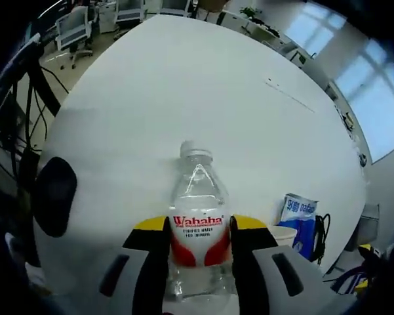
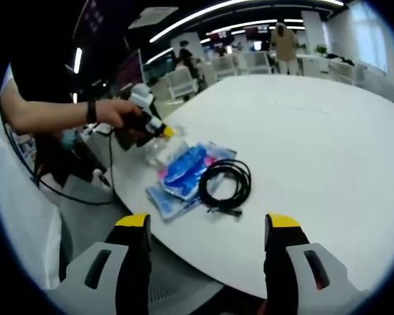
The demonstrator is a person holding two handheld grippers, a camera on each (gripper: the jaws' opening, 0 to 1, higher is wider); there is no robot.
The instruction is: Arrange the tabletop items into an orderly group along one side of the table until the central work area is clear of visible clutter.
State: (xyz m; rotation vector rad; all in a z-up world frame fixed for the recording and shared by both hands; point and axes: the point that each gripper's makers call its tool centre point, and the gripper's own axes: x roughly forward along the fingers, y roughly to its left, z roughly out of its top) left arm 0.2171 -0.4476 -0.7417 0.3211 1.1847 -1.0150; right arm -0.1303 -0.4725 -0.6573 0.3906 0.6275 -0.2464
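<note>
We see a clear, glossy plastic bottle (image 1: 198, 223) with a printed paper-like label between matt black plastic fingers (image 1: 151, 262). The white surface (image 1: 183, 92) looks smooth and matt. The blue packs (image 2: 183, 172) shine like plastic film; the black cable (image 2: 227, 184) looks rubbery.

Wahaha water bottle (image 1: 198, 230): base cut off between the jaws.
Blue tissue pack (image 1: 299, 223): lower part hidden right of claw.
</note>
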